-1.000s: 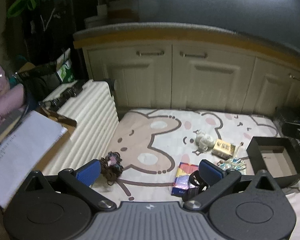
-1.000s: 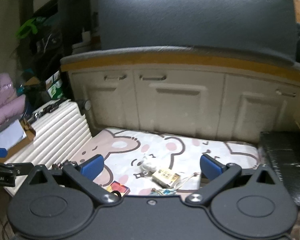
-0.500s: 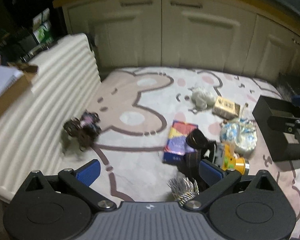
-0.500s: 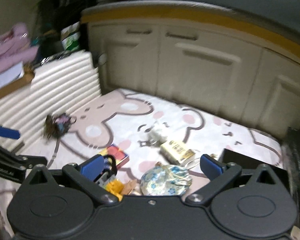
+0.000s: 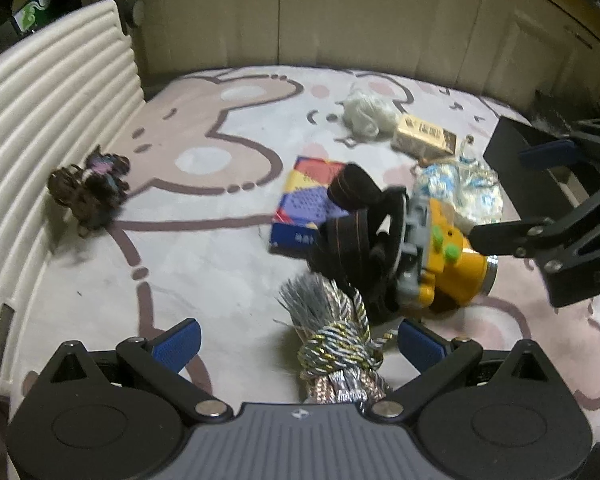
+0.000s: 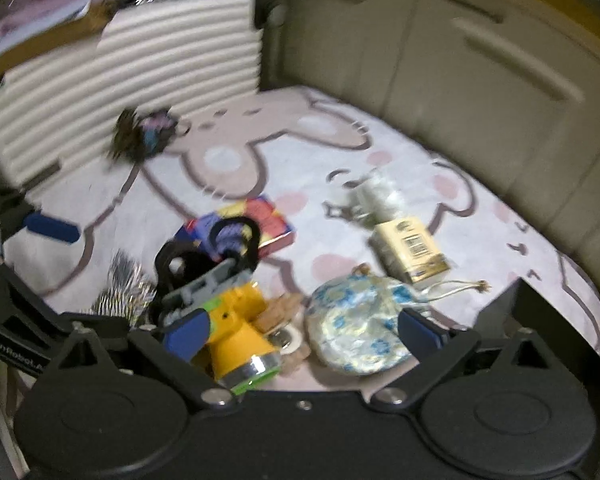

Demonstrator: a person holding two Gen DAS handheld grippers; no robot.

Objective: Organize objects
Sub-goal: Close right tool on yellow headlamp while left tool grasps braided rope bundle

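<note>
Both grippers are over a pink-and-white cartoon mat (image 5: 204, 240) on the floor, bounded at the far edge by cream cabinets (image 5: 340, 12) and at the left edge by a white ribbed case (image 5: 40, 112). Left gripper (image 5: 298, 342): jaws spread wide, holding nothing; a silver-and-gold tassel (image 5: 336, 344) lies on the mat between the blue pads, nearer the right one, not gripped. Right gripper (image 6: 300, 330): jaws also wide and empty, low over the near right part of the mat; in the left view it enters from the right edge (image 5: 556, 192). Just beyond the tassel lies a yellow headlamp (image 5: 448, 264) with its black strap (image 5: 356, 224) heaped on its left, the strap overlapping the near corner of a colourful flat box (image 5: 304, 204). Right of the headlamp is a blue-and-white drawstring pouch (image 6: 356, 332), touching or nearly touching it; the right view is blurred, so contact is uncertain. Farther back sit a small tan carton (image 5: 424, 136) and a pale net bundle (image 5: 366, 114), side by side. A black open box (image 5: 512, 144) stands at the right edge of the mat. A dark hair scrunchie (image 5: 88, 188) lies alone against the ribbed case at the left edge, well apart from the rest.
</note>
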